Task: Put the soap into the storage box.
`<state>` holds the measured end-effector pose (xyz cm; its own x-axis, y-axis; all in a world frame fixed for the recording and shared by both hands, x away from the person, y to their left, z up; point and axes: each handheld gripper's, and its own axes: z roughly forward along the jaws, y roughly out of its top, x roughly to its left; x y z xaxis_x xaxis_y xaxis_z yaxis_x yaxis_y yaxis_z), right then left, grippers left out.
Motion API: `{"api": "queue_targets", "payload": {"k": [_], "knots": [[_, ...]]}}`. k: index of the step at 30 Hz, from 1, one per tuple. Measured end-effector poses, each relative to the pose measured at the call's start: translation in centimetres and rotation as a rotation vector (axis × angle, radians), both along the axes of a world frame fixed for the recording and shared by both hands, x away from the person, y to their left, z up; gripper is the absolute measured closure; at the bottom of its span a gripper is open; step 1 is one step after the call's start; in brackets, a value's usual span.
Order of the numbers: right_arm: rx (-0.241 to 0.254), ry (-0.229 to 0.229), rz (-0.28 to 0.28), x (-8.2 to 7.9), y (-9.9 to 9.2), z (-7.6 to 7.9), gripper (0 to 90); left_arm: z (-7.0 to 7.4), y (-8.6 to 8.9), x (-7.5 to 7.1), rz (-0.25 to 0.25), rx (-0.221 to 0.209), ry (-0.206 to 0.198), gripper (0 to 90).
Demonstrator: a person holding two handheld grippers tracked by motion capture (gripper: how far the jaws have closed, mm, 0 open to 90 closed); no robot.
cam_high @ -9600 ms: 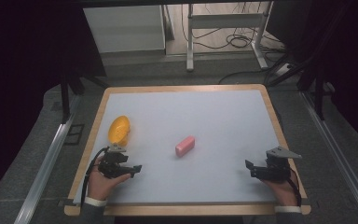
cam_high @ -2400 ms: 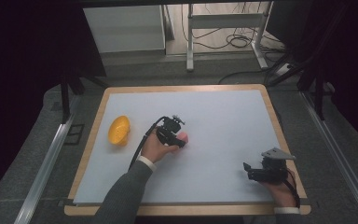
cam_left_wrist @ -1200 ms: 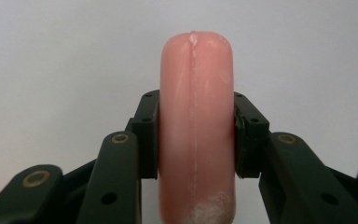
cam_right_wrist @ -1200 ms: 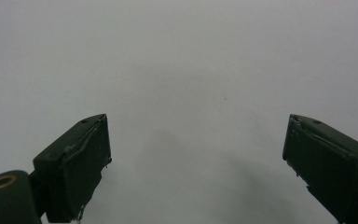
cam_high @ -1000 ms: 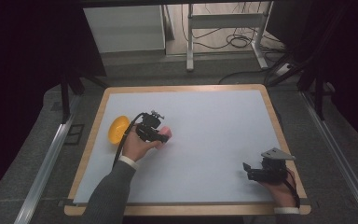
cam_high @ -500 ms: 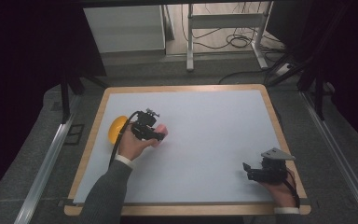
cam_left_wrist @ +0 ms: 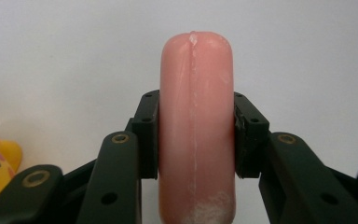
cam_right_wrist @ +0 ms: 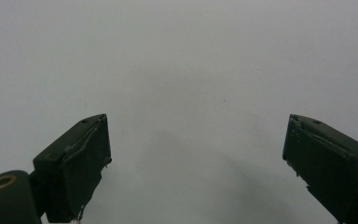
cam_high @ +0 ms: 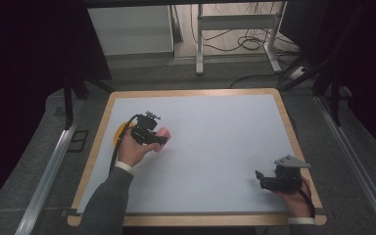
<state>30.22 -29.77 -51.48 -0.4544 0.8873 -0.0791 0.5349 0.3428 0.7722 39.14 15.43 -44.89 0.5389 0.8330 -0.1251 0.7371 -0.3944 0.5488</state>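
Carried leftward since earlier frames, the pink sausage (cam_left_wrist: 196, 126) now hangs clamped in the left gripper (cam_high: 152, 138), just beside the yellow toy (cam_high: 122, 132) near the table's (cam_high: 215, 161) left edge. Nearest the person, the right gripper (cam_high: 269, 180) rests gaping, holding nothing. Risk: the smooth rounded sausage could slip or swing against the toy.

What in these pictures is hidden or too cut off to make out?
- Yellow toy: in the high view the left gripper and hand cover most of it; in the left gripper view the picture's edge cuts it off.
- Pink sausage: its lower end runs off the bottom of the left gripper view.
- Right gripper: open, over bare table.
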Motion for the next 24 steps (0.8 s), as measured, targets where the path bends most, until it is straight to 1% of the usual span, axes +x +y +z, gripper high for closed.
{"api": "queue_targets", "payload": {"k": [4, 7, 9, 18, 22, 24], "knots": [[0.000, 0.000, 0.000, 0.0, 0.0, 0.0, 7.3, 0.1, 0.4, 0.0, 0.007, -0.003, -0.002, 60.5], [-0.002, -0.001, 0.000, 0.0, 0.0, 0.0, 7.3, 0.2, 0.7, -0.1, 0.013, 0.005, -0.005, 60.5], [-0.002, 0.001, -0.001, 0.0, 0.0, 0.0, 7.3, 0.2, 0.9, -0.1, 0.024, -0.002, -0.007, 60.5], [-0.004, 0.002, -0.001, 0.0, 0.0, 0.0, 7.3, 0.4, 2.4, -0.2, 0.053, -0.009, -0.012, 60.5], [-0.004, 0.002, -0.001, 0.0, 0.0, 0.0, 7.3, 0.4, 3.0, -0.2, 0.061, 0.008, -0.013, 60.5], [-0.004, 0.001, -0.002, 0.0, 0.0, -0.1, 7.3, 0.5, 3.4, -0.2, 0.068, 0.008, -0.013, 60.5]]}}
